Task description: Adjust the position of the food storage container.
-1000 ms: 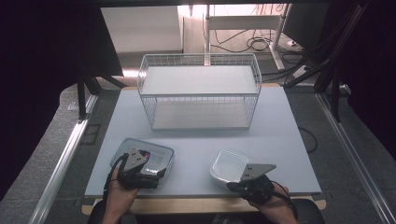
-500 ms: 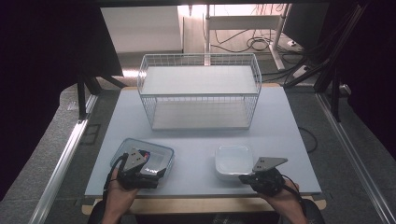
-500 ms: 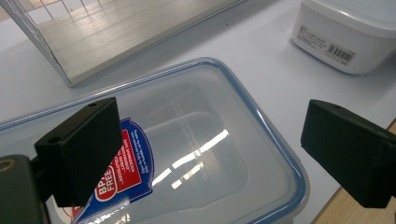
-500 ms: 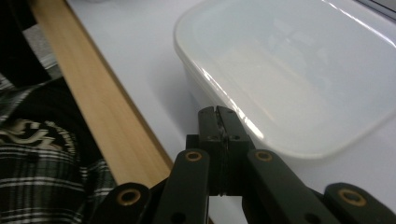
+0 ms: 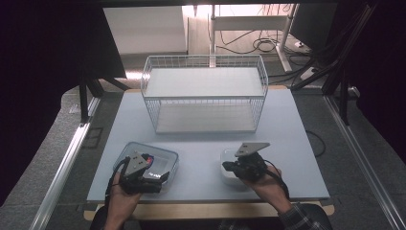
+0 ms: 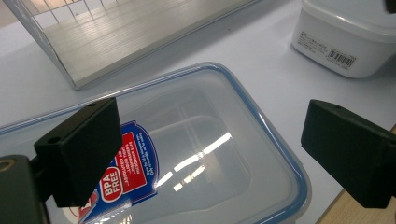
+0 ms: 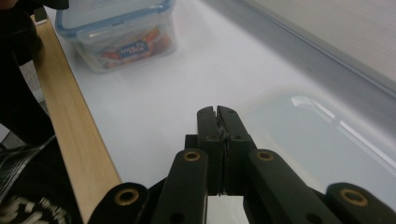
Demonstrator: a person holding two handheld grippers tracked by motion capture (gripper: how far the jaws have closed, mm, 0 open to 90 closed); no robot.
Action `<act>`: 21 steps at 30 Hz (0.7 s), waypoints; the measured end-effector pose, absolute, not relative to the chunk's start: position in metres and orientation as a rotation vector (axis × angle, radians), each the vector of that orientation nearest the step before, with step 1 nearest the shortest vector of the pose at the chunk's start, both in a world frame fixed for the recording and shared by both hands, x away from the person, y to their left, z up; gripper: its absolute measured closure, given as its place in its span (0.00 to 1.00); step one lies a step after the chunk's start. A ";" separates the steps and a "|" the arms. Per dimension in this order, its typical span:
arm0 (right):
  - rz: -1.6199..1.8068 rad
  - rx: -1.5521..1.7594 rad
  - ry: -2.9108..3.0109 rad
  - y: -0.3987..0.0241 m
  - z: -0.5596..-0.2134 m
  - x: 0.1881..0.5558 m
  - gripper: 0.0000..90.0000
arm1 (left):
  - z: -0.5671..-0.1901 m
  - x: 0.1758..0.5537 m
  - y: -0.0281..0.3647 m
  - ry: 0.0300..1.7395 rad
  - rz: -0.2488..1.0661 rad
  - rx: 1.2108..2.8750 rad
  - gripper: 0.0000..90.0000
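The left tool [image 5: 155,176] hangs released over the clear box [image 6: 196,154], so lower it straight and squeeze the sides evenly. The right tool [image 7: 218,113] is clenched on nothing beside the white box [image 5: 229,163]; open it first.

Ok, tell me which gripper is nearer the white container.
Right. The right gripper, shut, sits over the white container; the left gripper hangs open above the clear blue-rimmed box, well apart.

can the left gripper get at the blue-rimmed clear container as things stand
Probably yes: the left gripper hangs open right over the clear container, its jaws apart with nothing between them and the lid.
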State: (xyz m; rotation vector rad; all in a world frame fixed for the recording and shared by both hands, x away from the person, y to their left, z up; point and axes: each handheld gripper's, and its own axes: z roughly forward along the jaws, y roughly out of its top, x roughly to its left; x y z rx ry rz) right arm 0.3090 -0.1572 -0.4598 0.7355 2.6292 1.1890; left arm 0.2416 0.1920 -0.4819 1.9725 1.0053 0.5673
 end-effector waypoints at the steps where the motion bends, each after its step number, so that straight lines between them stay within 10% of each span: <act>1: 1.182 0.719 2.636 -0.152 -0.460 0.311 0.98 | -0.482 0.242 0.193 1.006 0.570 1.973 0.06; 21: 0.996 0.737 2.627 -0.163 -0.469 0.319 0.99 | -0.483 0.242 0.193 1.007 0.567 1.976 0.06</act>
